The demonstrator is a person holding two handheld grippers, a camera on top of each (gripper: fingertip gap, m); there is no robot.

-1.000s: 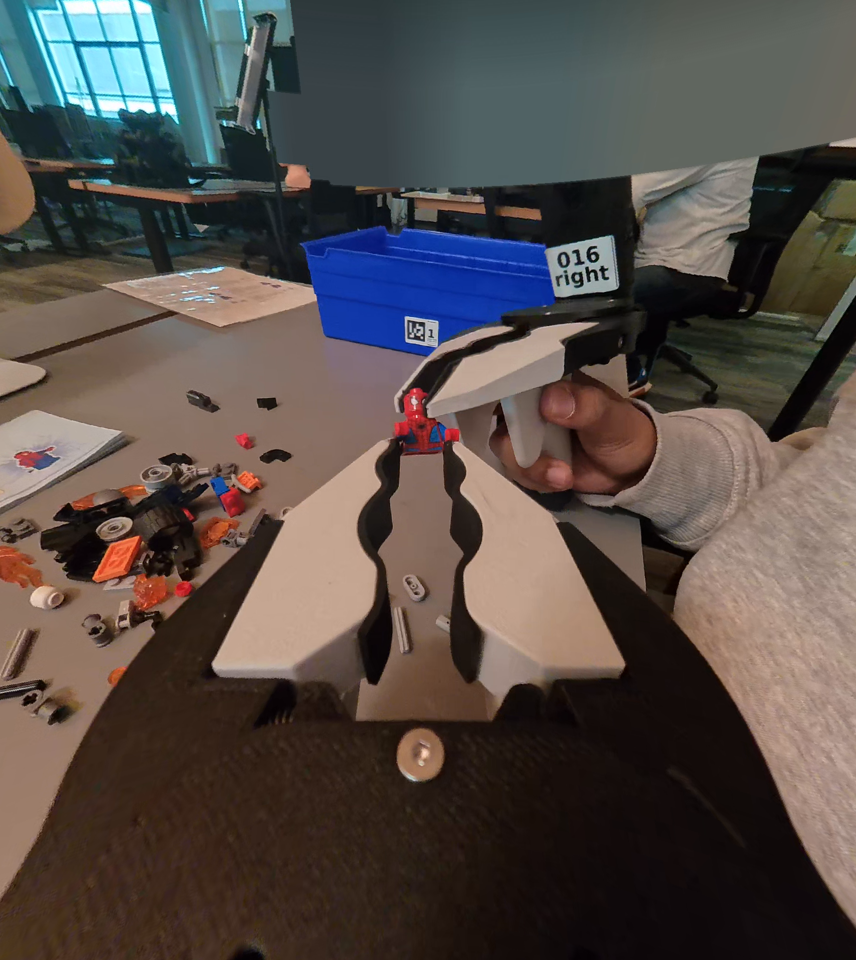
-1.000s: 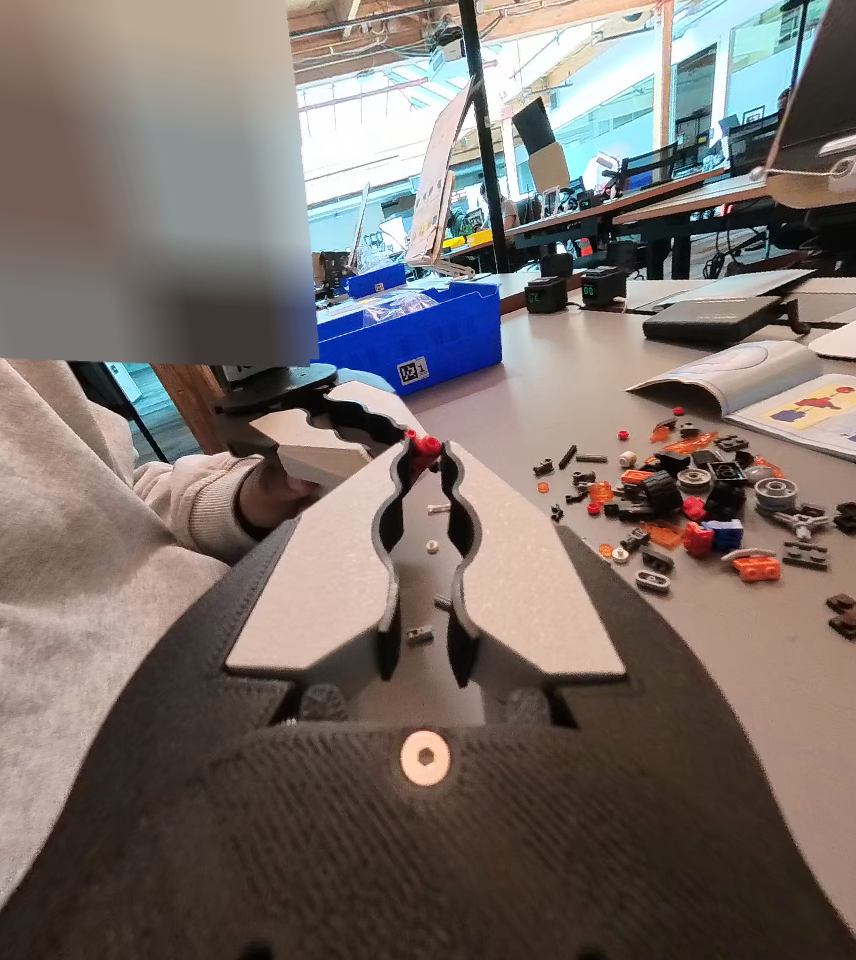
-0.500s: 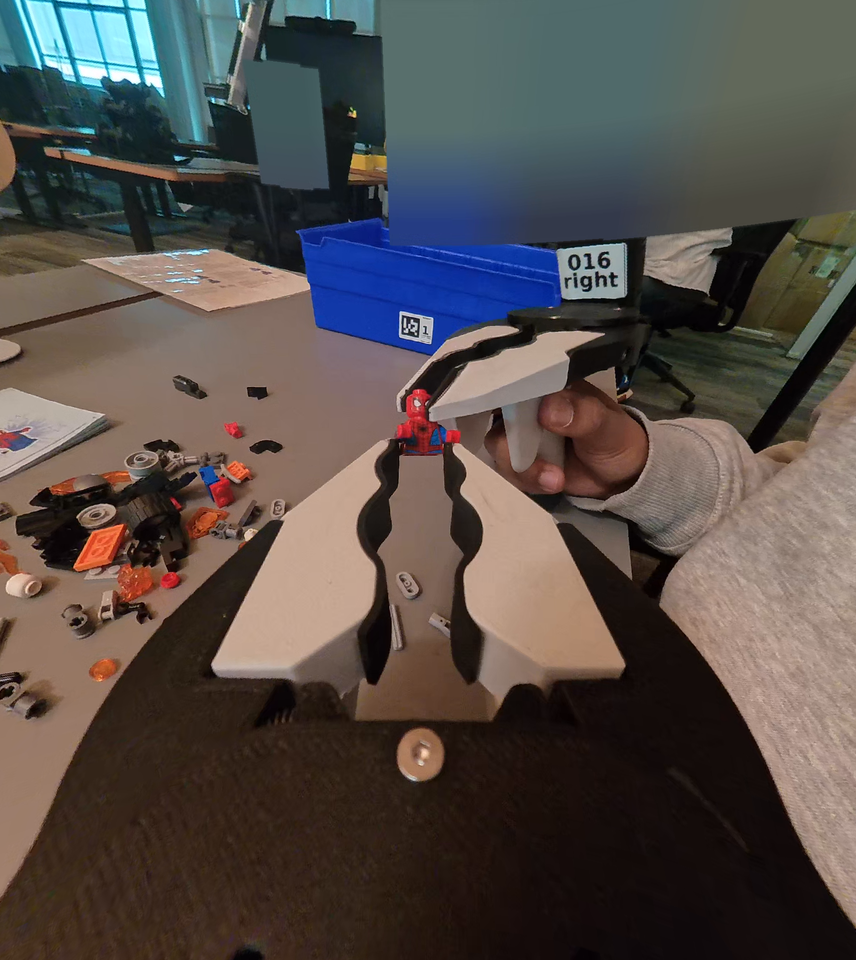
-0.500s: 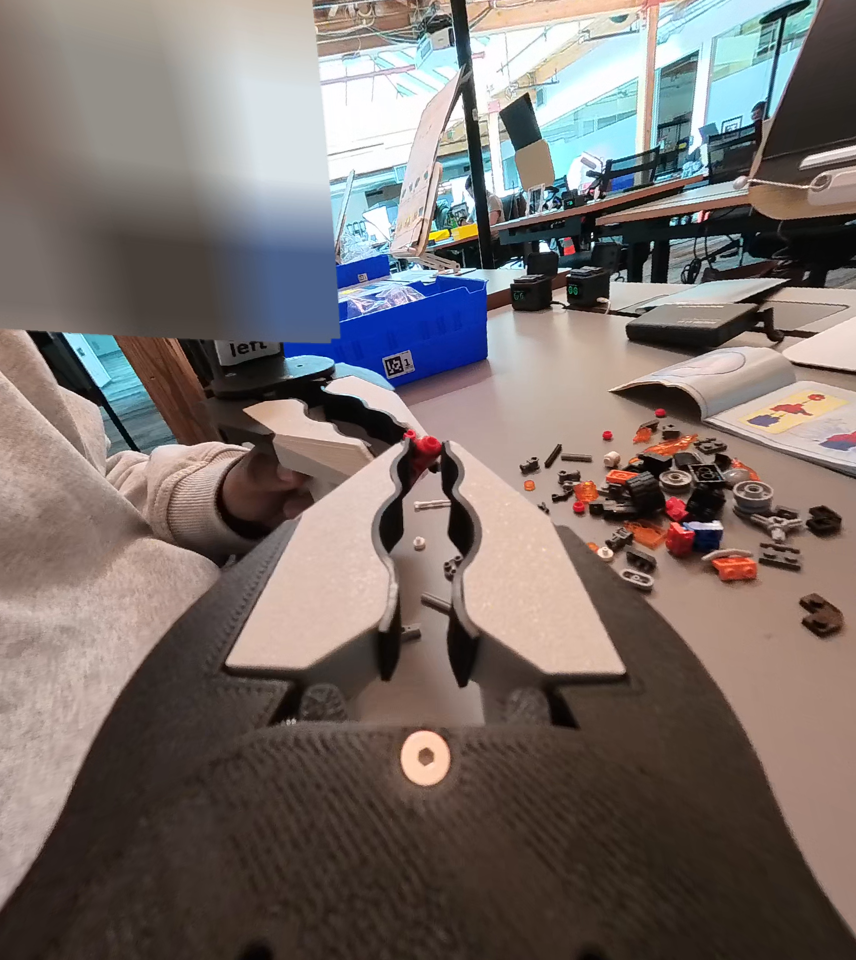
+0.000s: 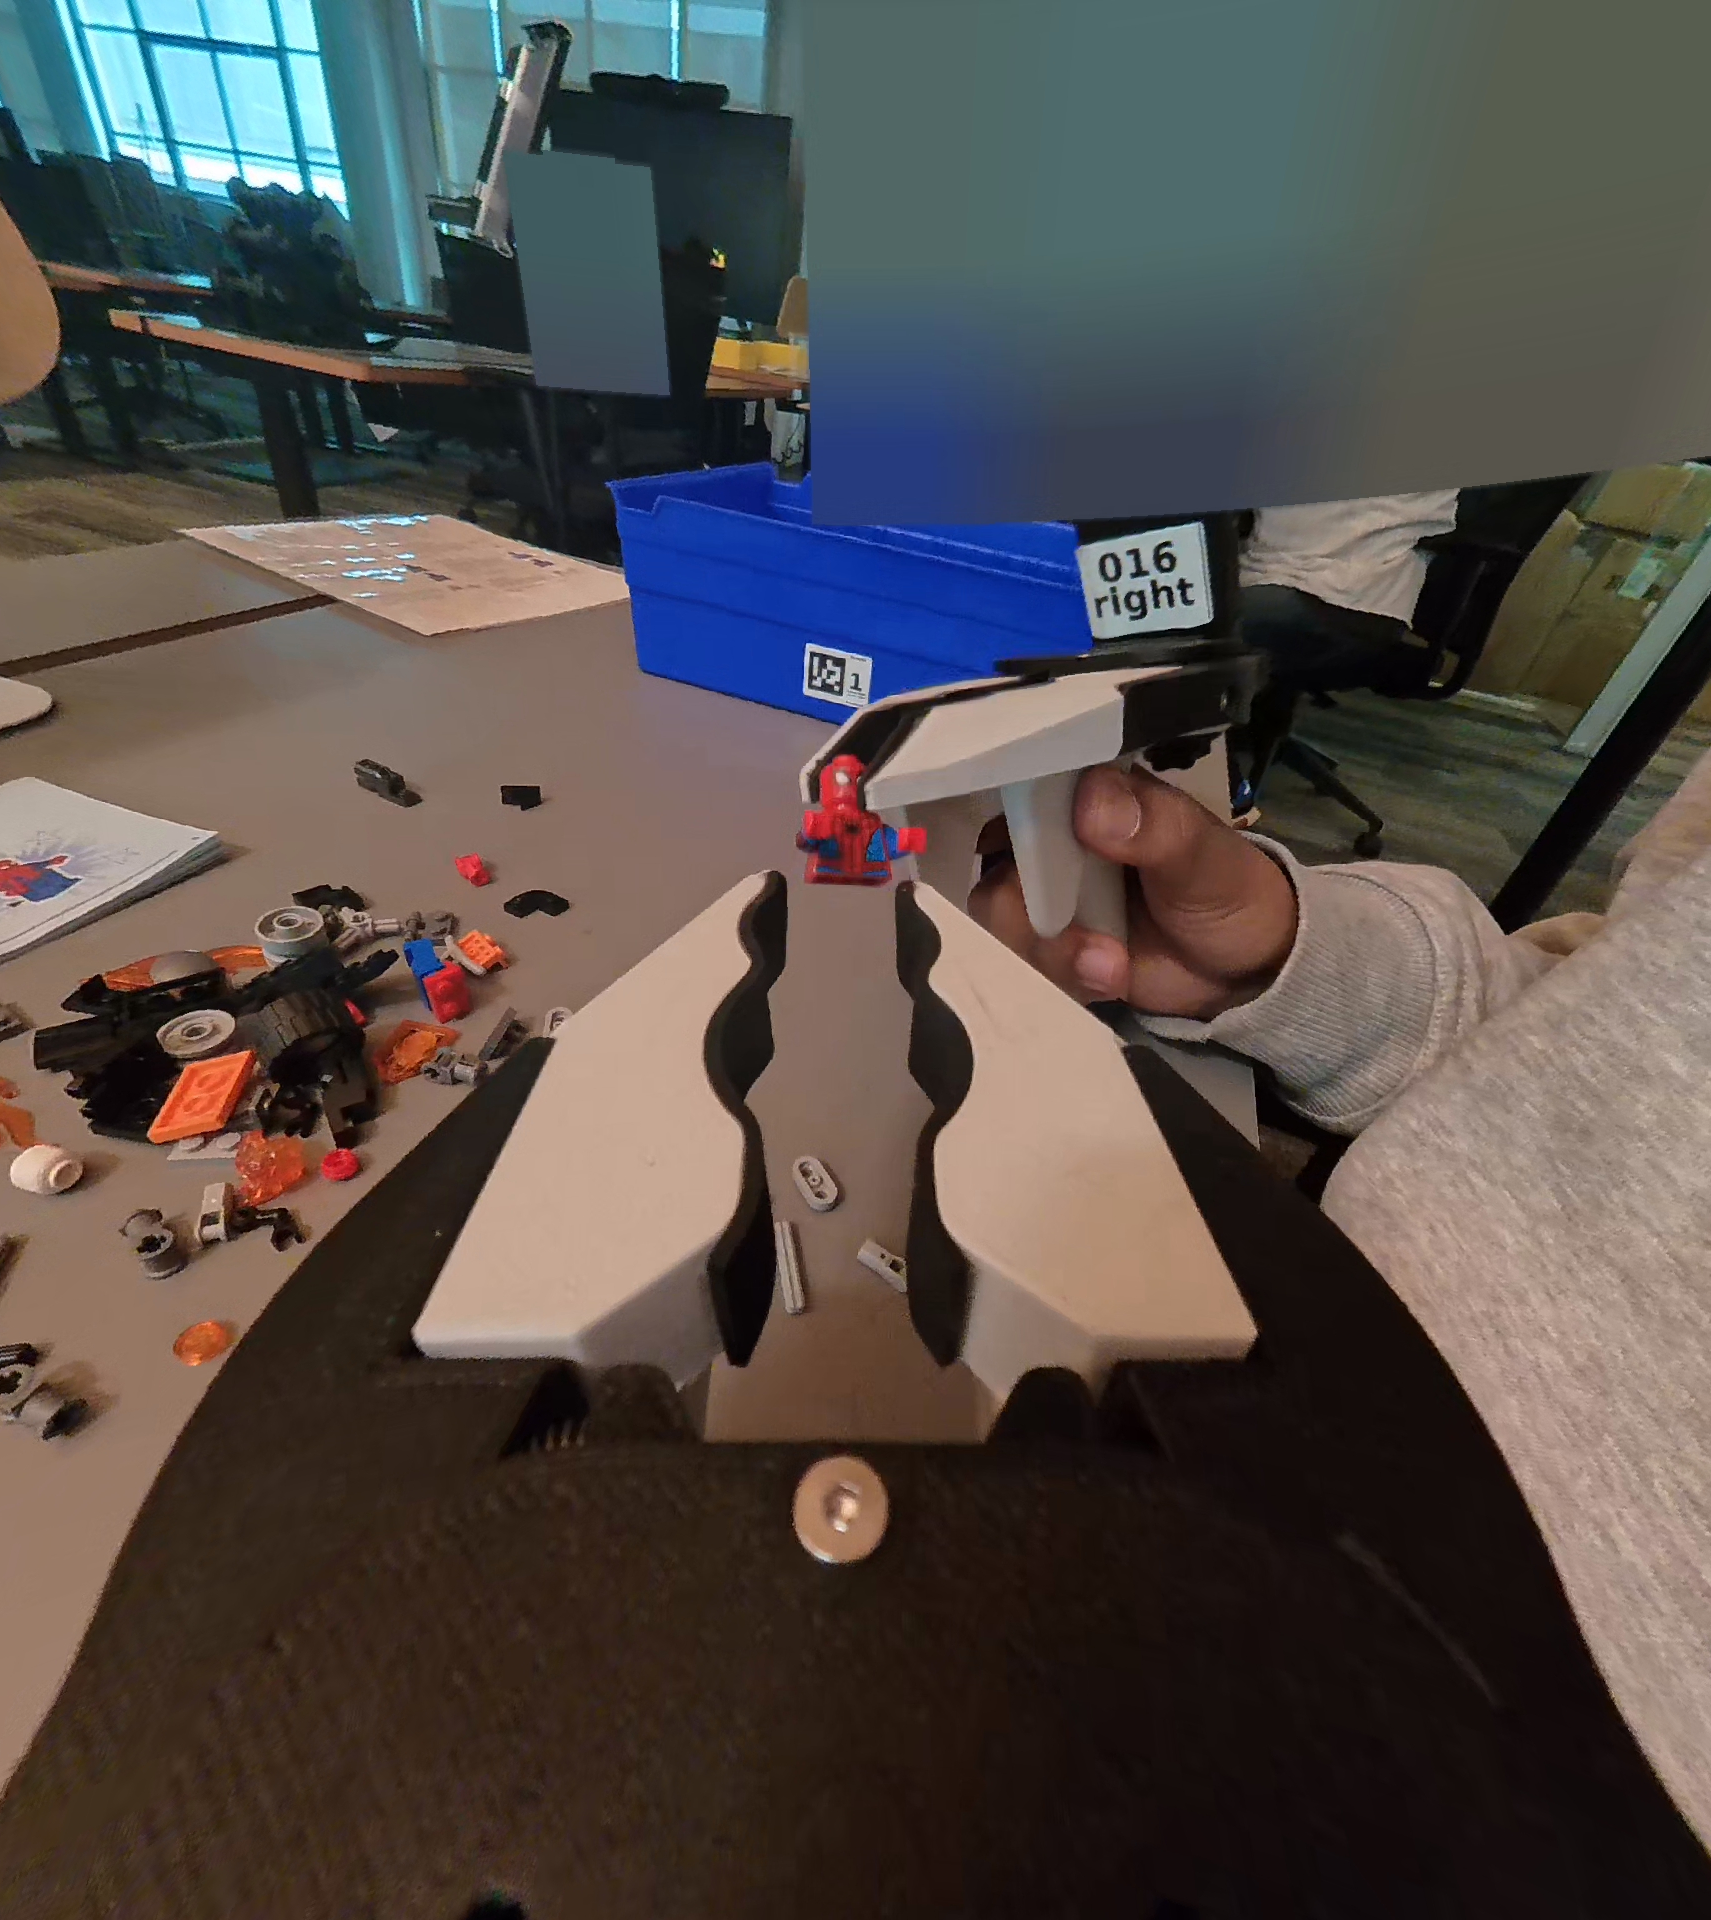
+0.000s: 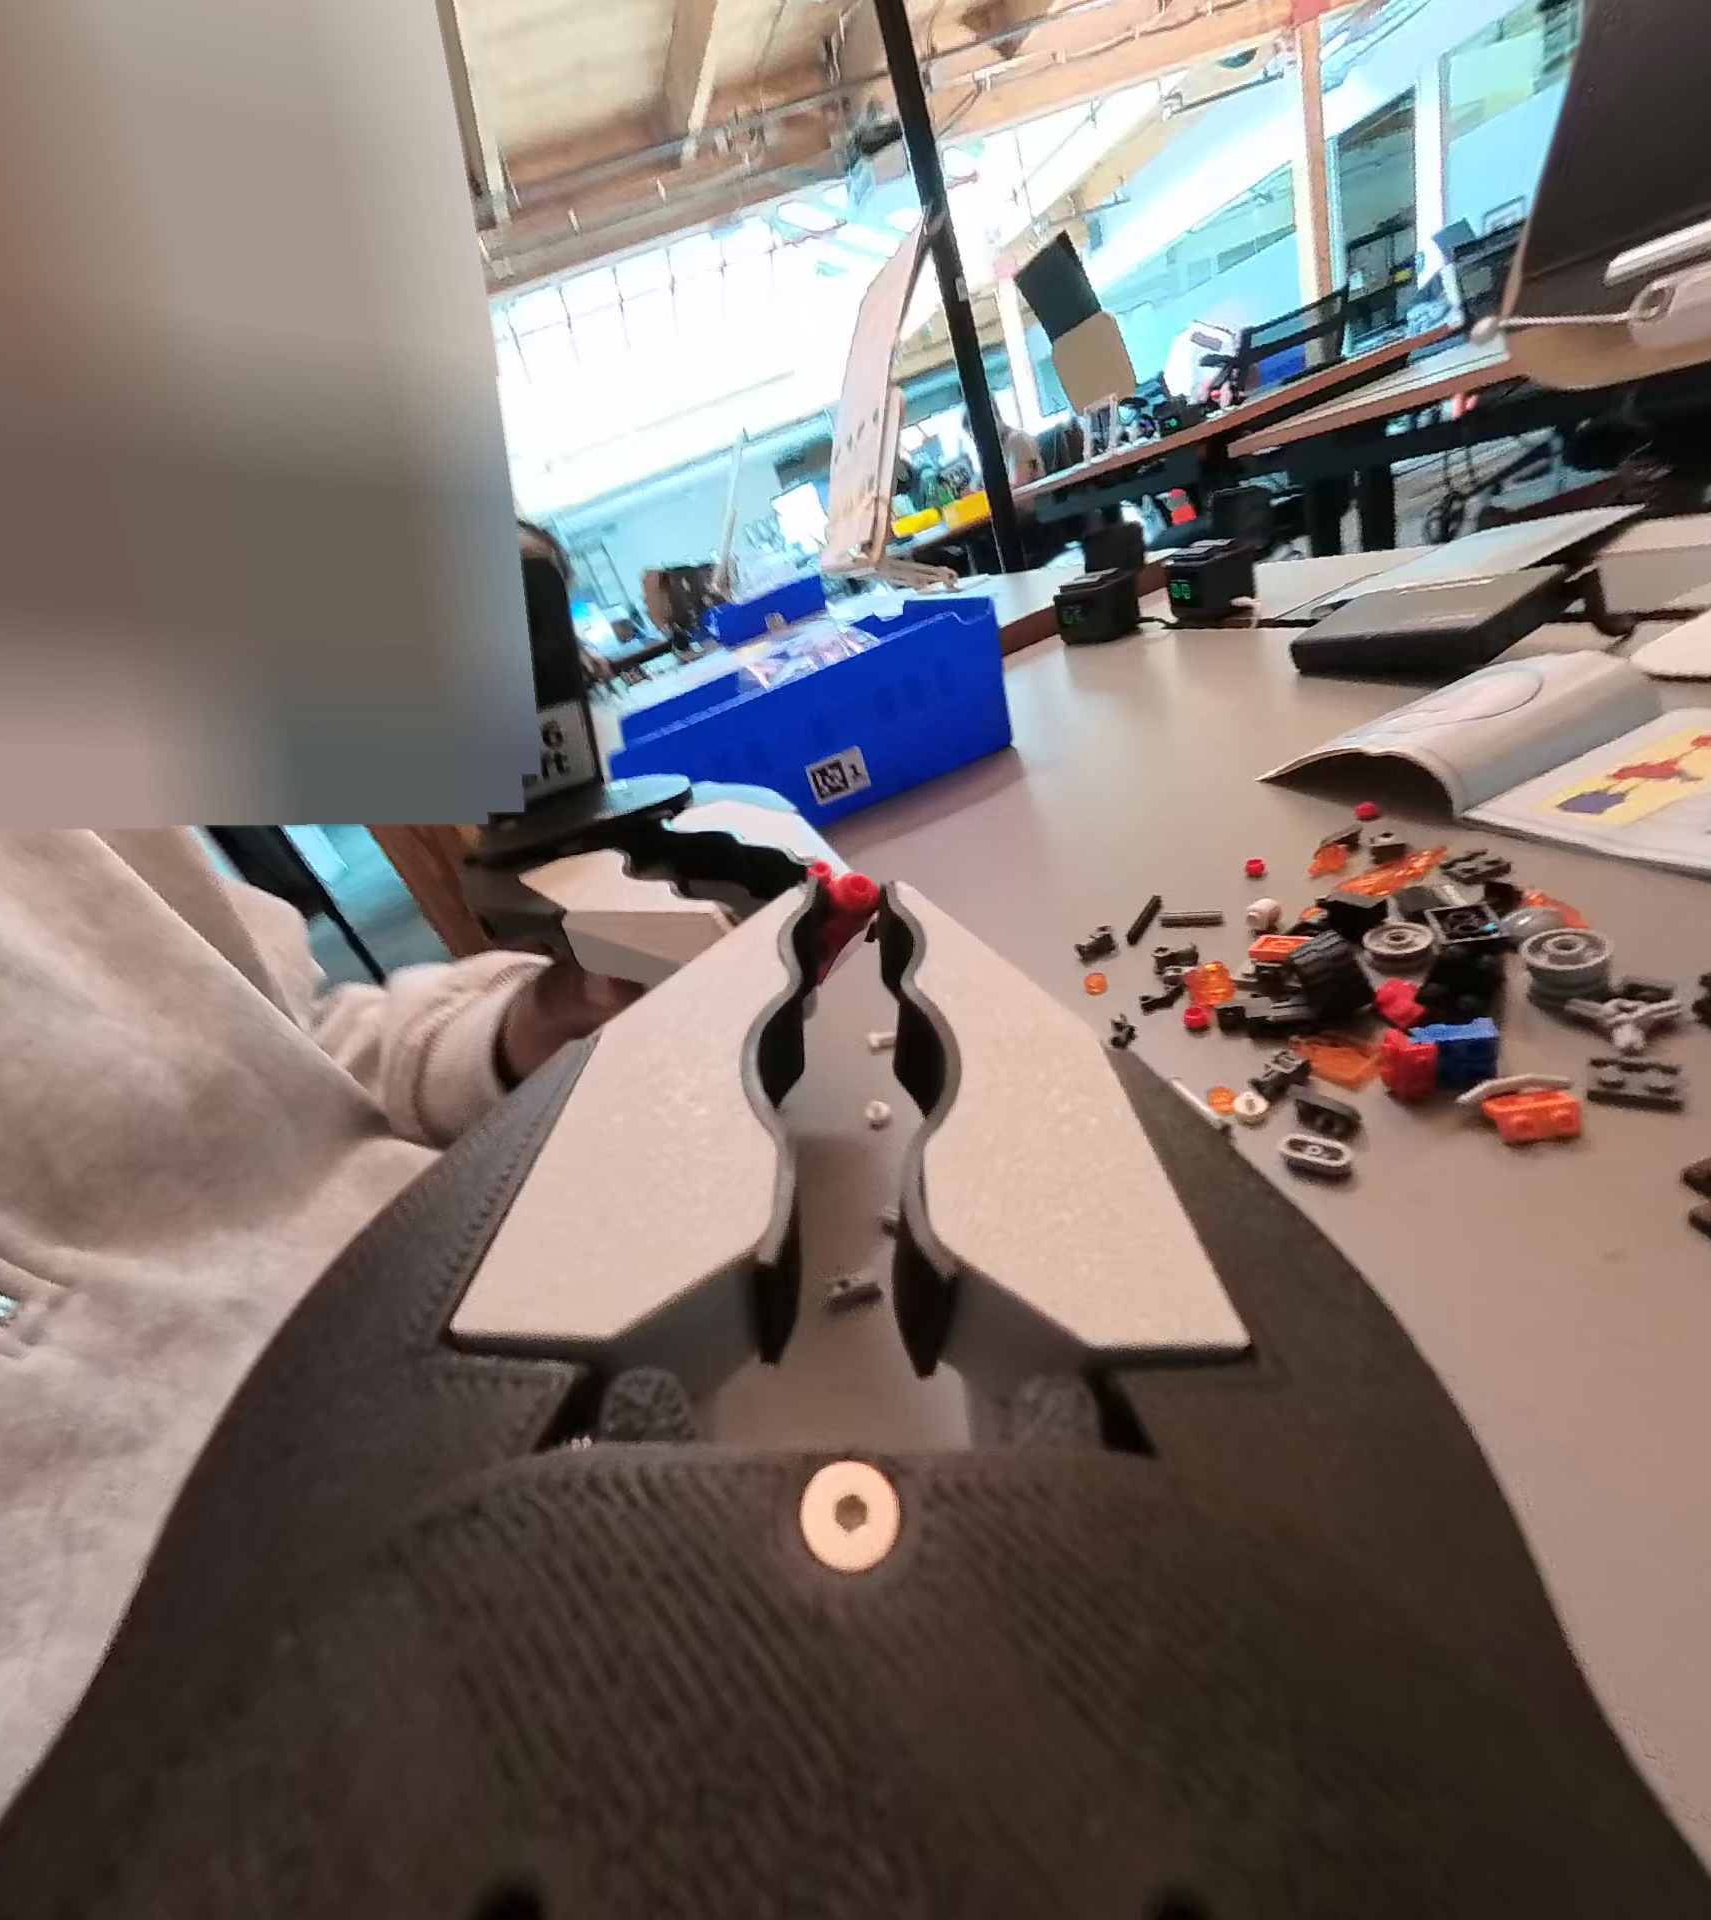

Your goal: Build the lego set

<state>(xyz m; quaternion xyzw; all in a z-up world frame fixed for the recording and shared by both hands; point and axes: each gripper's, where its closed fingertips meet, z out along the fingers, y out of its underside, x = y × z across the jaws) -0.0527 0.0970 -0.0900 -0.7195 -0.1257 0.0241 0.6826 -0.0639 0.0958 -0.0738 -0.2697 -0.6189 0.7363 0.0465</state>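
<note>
I have one red-and-blue minifigure [image 5: 846, 826] held up above the grey table [image 5: 622, 727], its head pinched between the tips of my right gripper [image 6: 846, 906], which is clamped on it. My left gripper [image 5: 840, 896] sits just under the figure with its jaws parted around the legs; I cannot tell whether they touch it. One pile of loose bricks [image 5: 227, 1049] lies on the table to the side, well apart, with three small grey pieces showing between my left fingers [image 5: 612, 1132]. Beyond it lie one open instruction booklet [image 5: 30, 873] and one blue bin [image 5: 830, 613].
</note>
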